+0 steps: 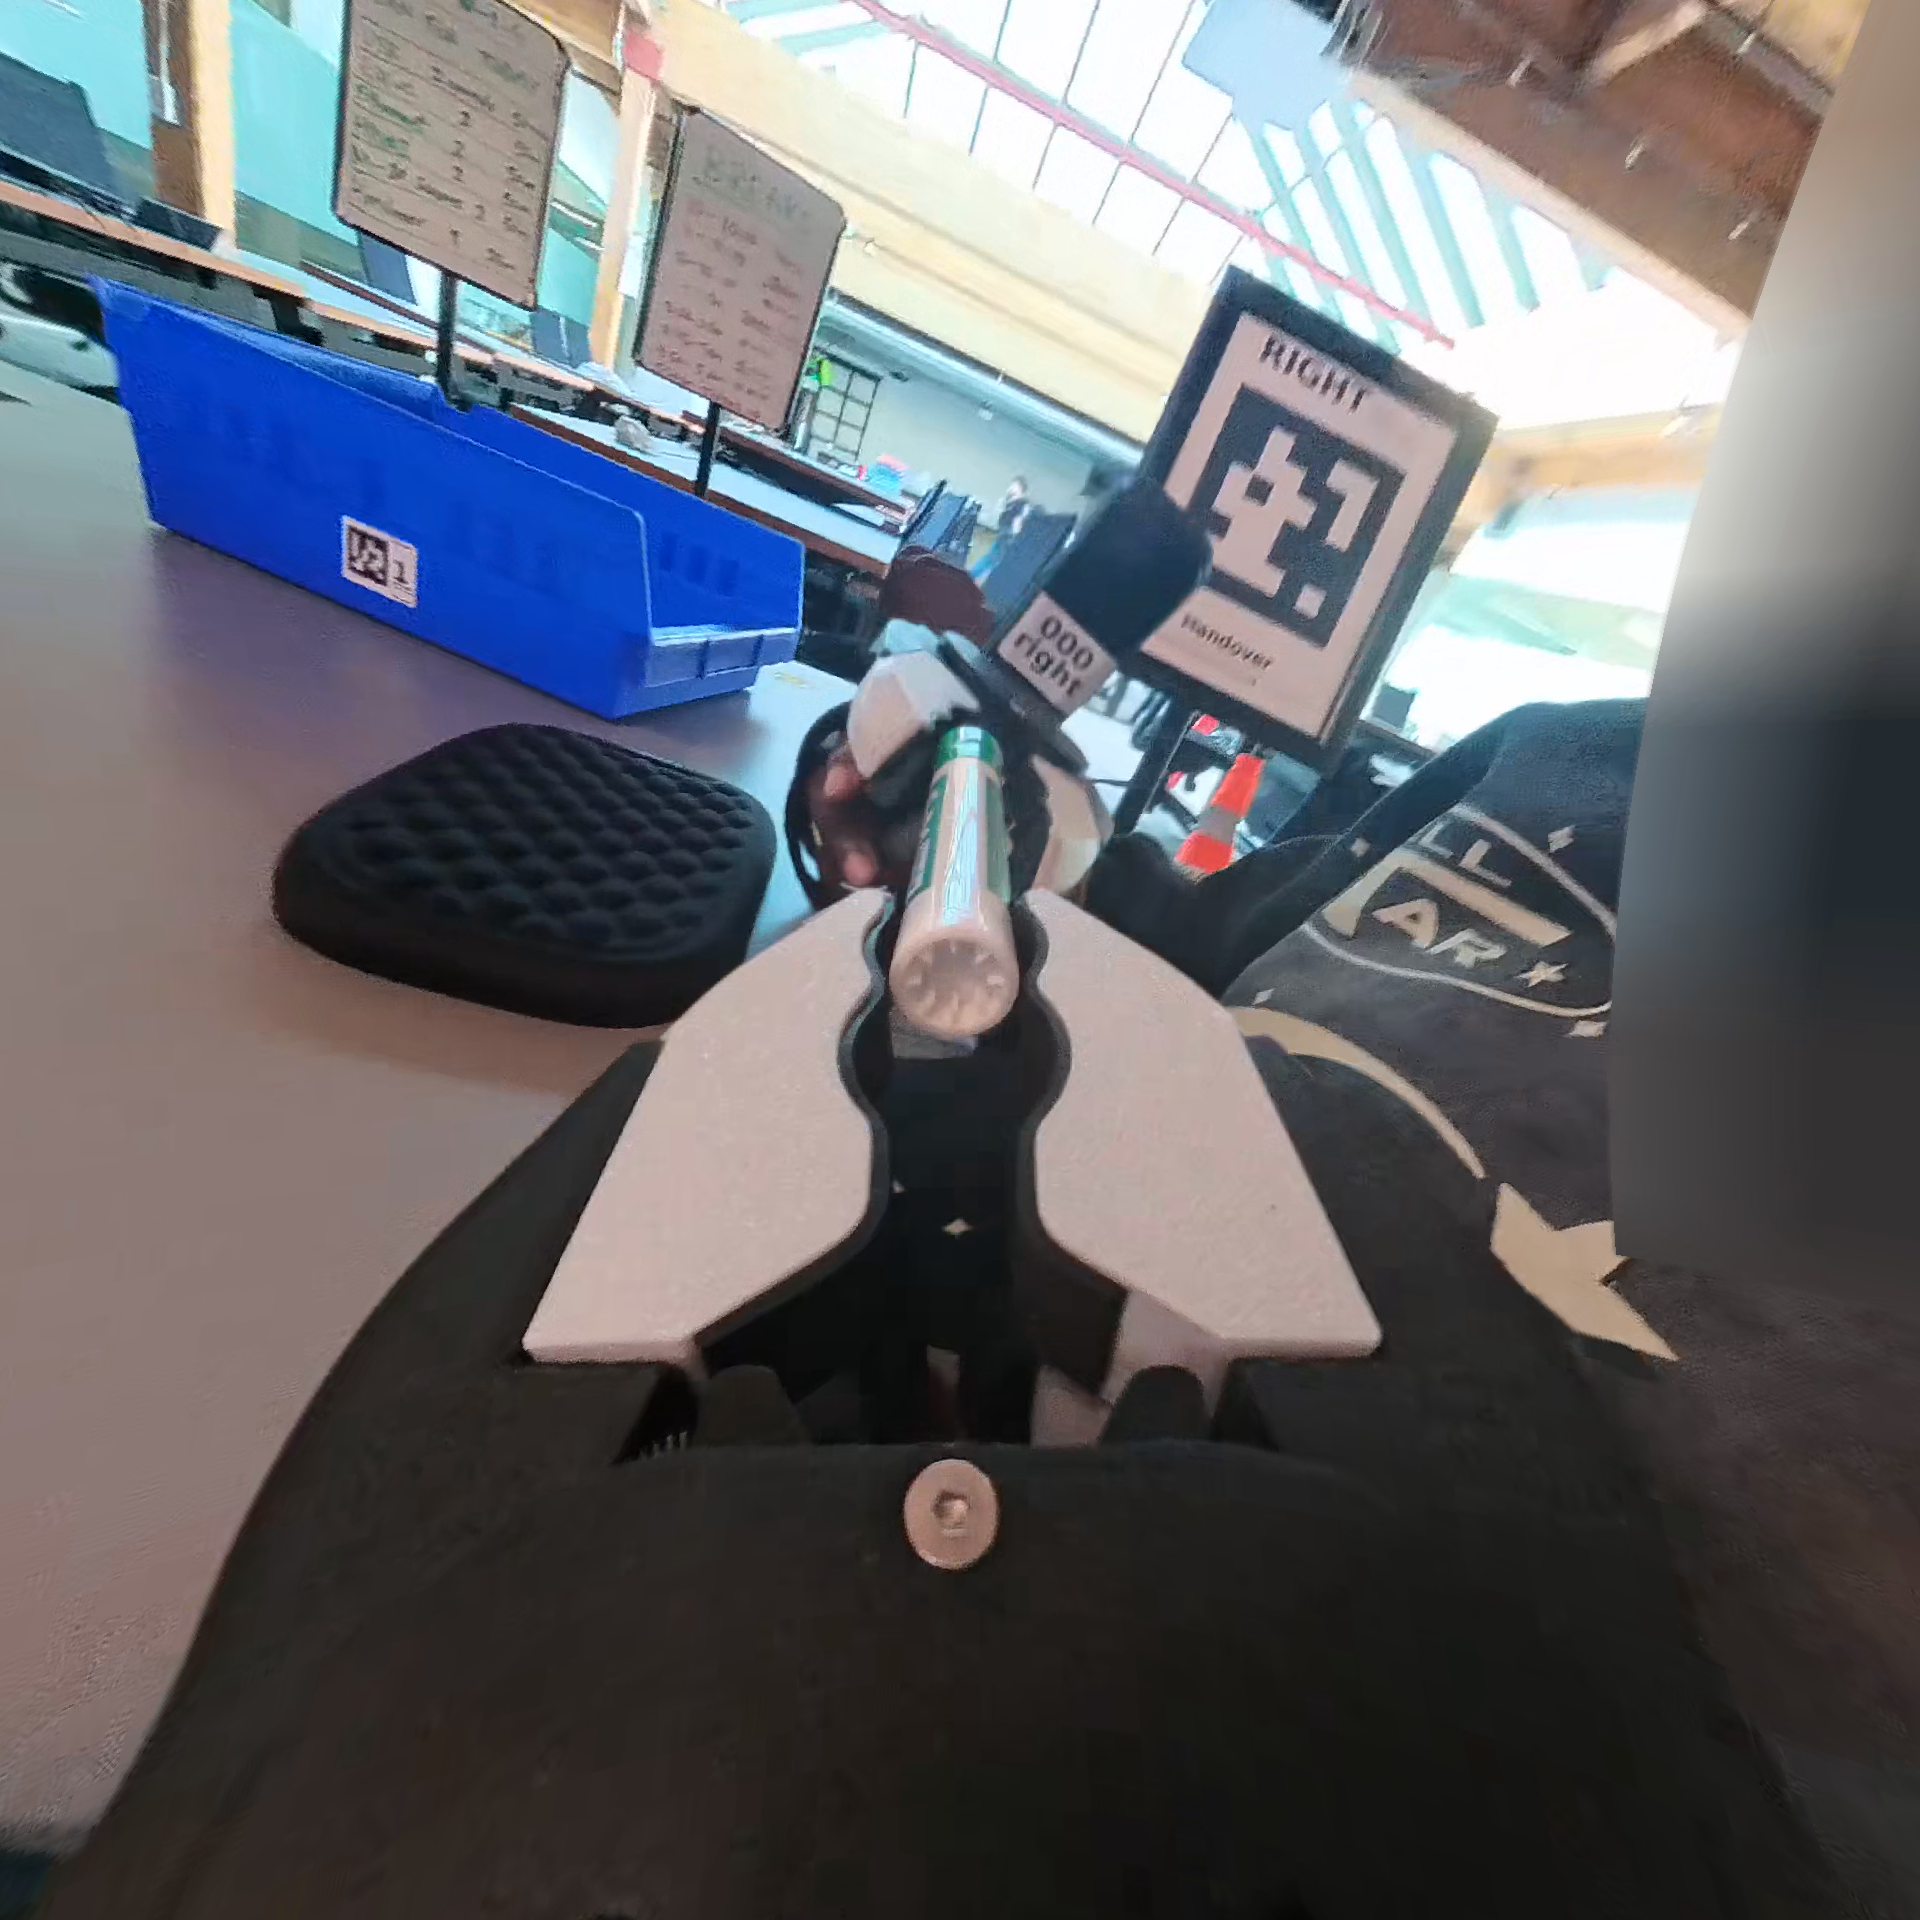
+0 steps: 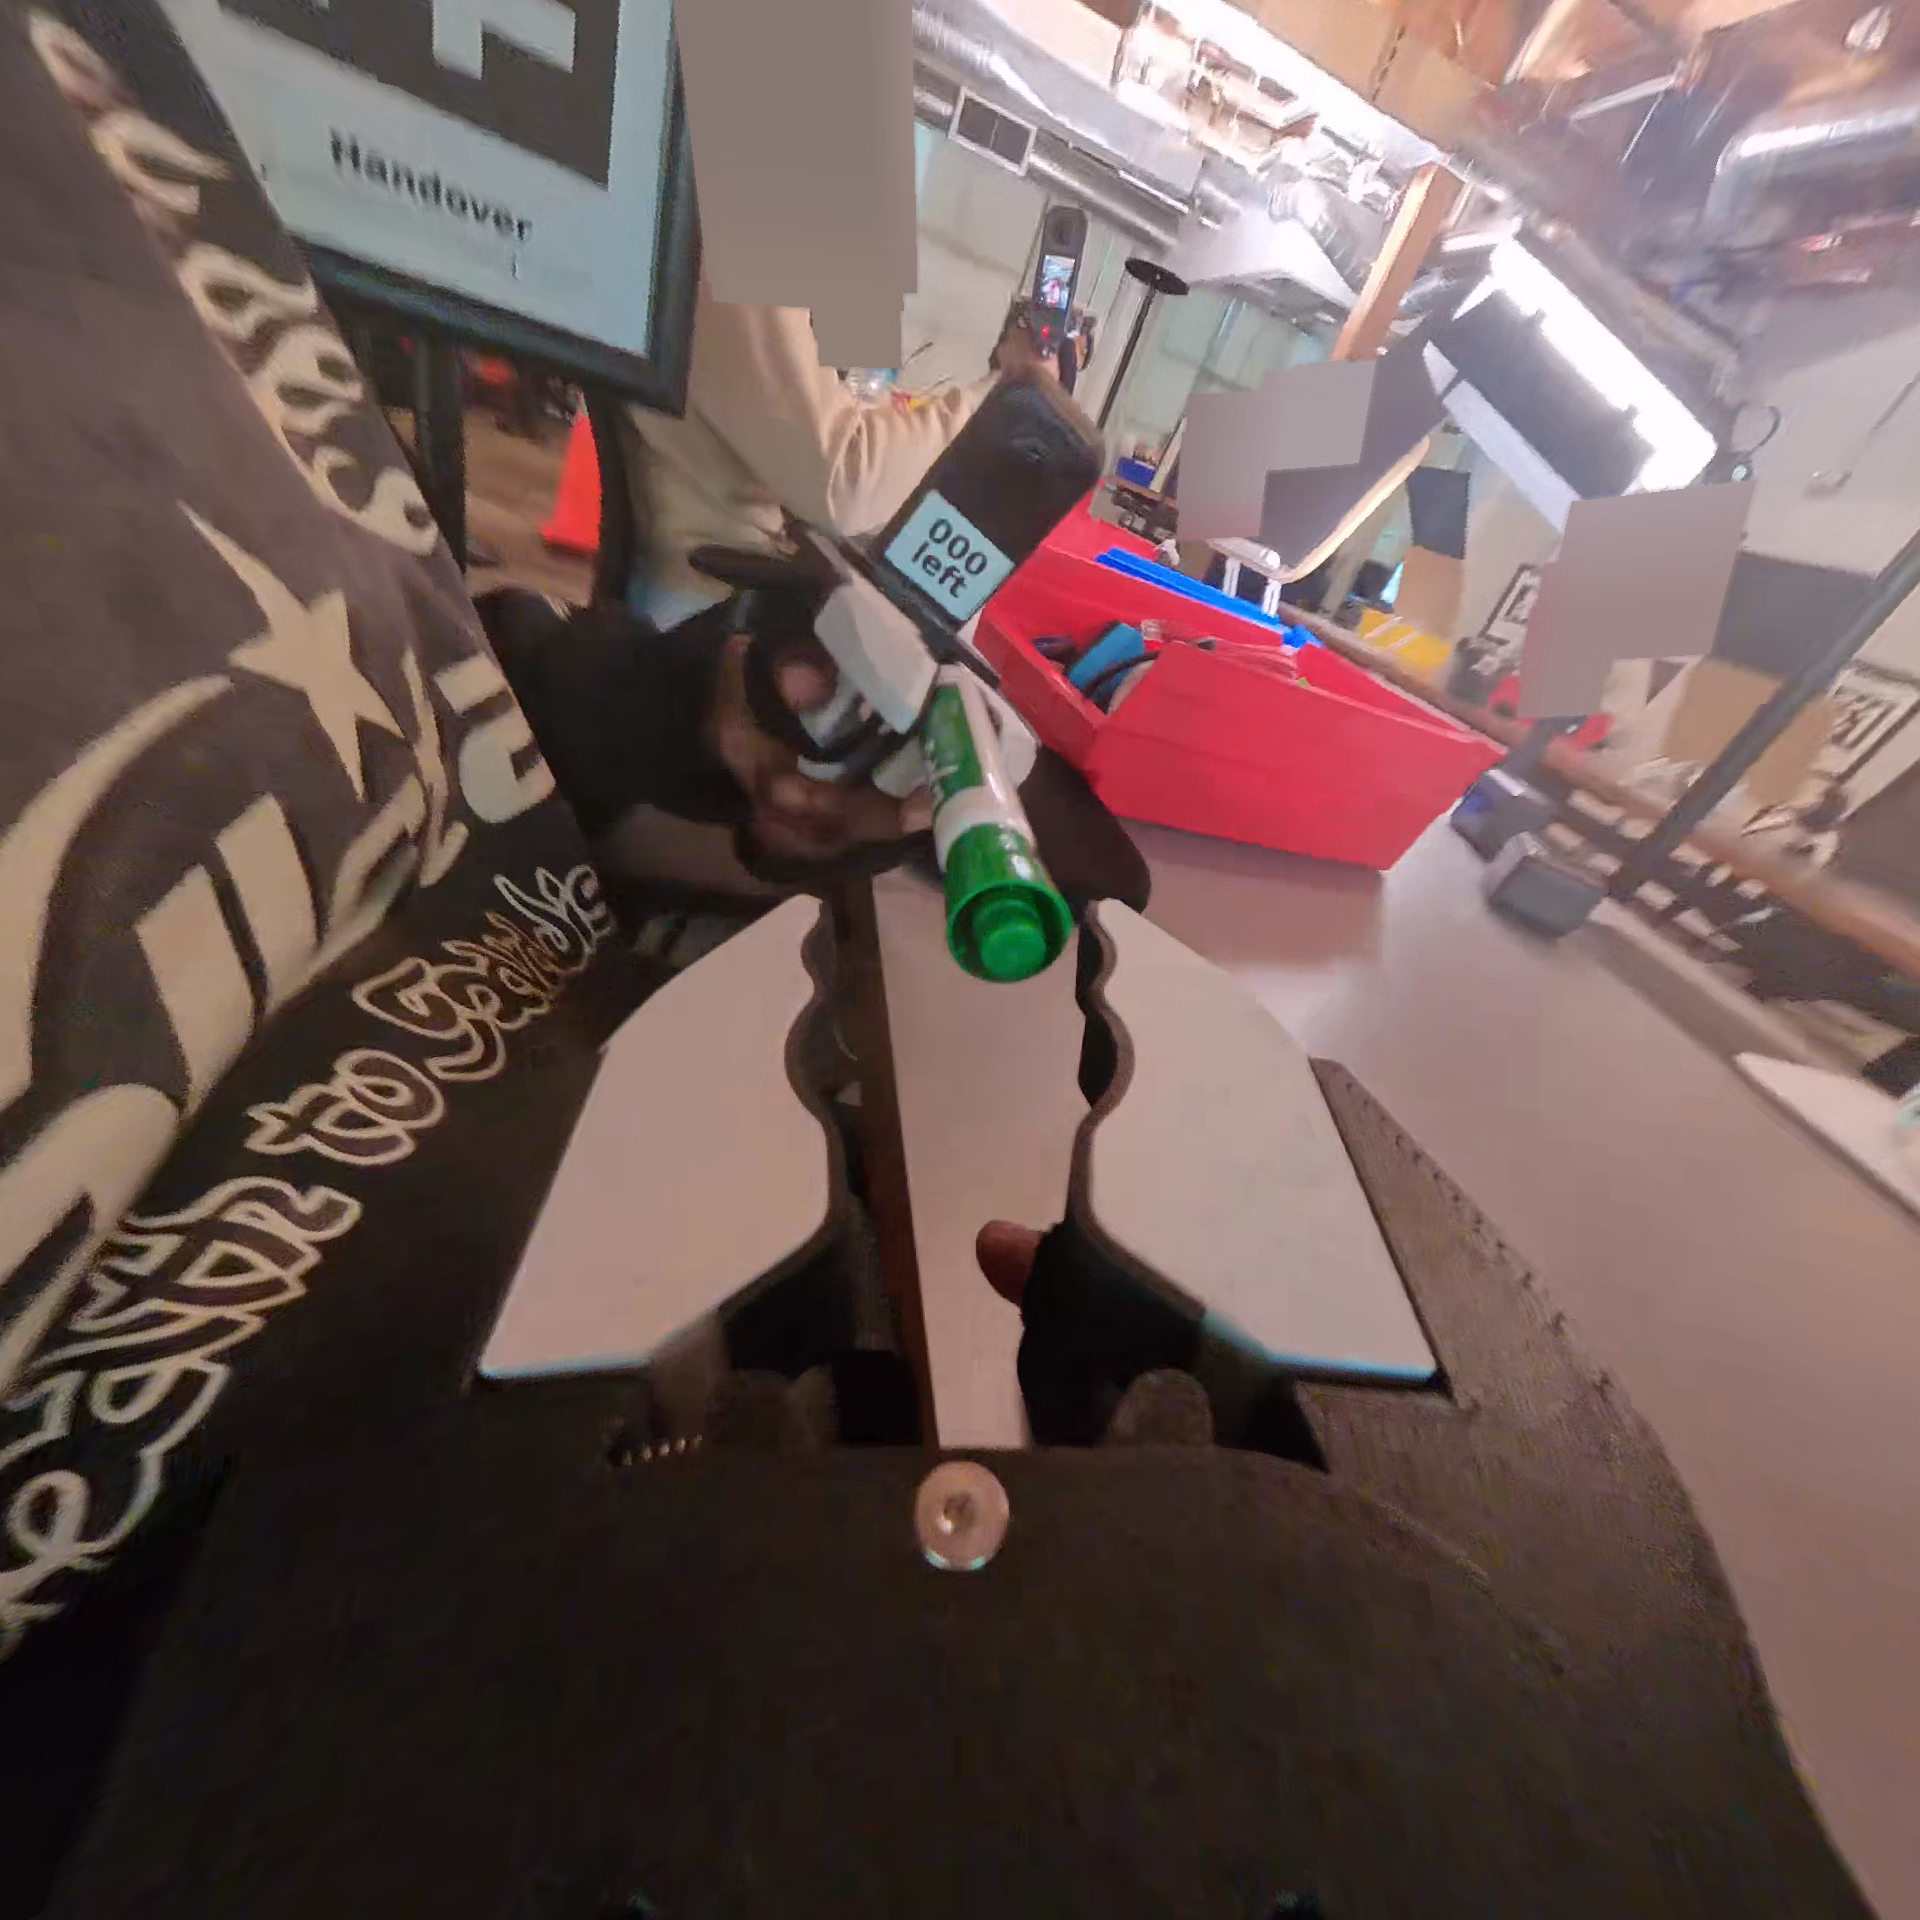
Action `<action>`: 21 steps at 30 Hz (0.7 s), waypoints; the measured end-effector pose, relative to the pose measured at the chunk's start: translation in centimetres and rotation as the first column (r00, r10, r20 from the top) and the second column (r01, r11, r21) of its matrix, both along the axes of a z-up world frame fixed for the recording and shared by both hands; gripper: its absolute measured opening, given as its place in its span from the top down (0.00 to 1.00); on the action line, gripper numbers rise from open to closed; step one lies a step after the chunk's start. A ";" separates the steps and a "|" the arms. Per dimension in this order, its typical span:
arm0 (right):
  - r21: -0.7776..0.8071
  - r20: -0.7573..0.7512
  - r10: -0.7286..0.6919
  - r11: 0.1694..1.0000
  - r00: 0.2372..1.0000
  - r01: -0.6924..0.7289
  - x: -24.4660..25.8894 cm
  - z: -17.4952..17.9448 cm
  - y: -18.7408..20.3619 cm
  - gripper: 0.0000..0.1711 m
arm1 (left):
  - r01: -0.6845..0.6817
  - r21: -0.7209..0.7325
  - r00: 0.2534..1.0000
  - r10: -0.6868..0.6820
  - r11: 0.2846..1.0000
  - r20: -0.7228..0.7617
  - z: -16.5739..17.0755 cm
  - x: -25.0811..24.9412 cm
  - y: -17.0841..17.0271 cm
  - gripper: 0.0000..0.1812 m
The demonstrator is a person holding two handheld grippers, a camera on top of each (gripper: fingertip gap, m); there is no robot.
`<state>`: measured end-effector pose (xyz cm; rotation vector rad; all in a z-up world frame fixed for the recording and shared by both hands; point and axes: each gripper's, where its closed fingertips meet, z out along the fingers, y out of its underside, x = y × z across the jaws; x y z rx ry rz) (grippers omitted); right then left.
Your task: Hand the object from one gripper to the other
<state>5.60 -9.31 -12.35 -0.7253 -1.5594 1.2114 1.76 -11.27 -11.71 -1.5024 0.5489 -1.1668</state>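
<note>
A green-and-white marker [image 1: 956, 862] is held level between the two grippers, above the table. My left gripper [image 1: 958, 914] is shut on its white back end. The same gripper shows farther off in the right wrist view [image 2: 894, 707], gripping the marker [image 2: 977, 821]. My right gripper [image 2: 956, 909] is open, and the green cap [image 2: 1008, 930] lies between its fingertips without either finger pressing on it. In the left wrist view the right gripper [image 1: 977, 769] stands with its fingers on either side of the marker's far end.
A blue bin [image 1: 468, 520] and a black dimpled pad [image 1: 530, 873] lie on the grey table [image 1: 156, 935] to the left. A red bin [image 2: 1247, 748] holding items sits ahead on the right. A tag board on a stand [image 1: 1309, 499], an orange cone [image 1: 1226, 800] and the person's dark printed sweatshirt [image 2: 208, 727] are close by. Tip to tip, the grippers are about 5 cm apart.
</note>
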 end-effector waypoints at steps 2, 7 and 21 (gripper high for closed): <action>0.062 -0.056 -0.008 0.998 0.998 0.012 -0.2 0.2 -0.6 0.76 | 0.015 -0.021 1.000 -0.015 1.000 0.007 -0.2 0.3 0.0 0.89; 0.195 -0.101 -0.066 0.977 0.993 0.085 -0.6 0.2 -0.7 0.87 | 0.053 -0.035 0.999 -0.054 0.998 -0.003 -0.6 0.9 -0.4 0.89; -0.556 0.218 0.251 0.826 0.943 -0.091 -0.7 -0.5 -1.0 0.88 | -0.063 0.484 0.905 0.255 0.873 -0.342 -1.1 1.3 -0.2 0.82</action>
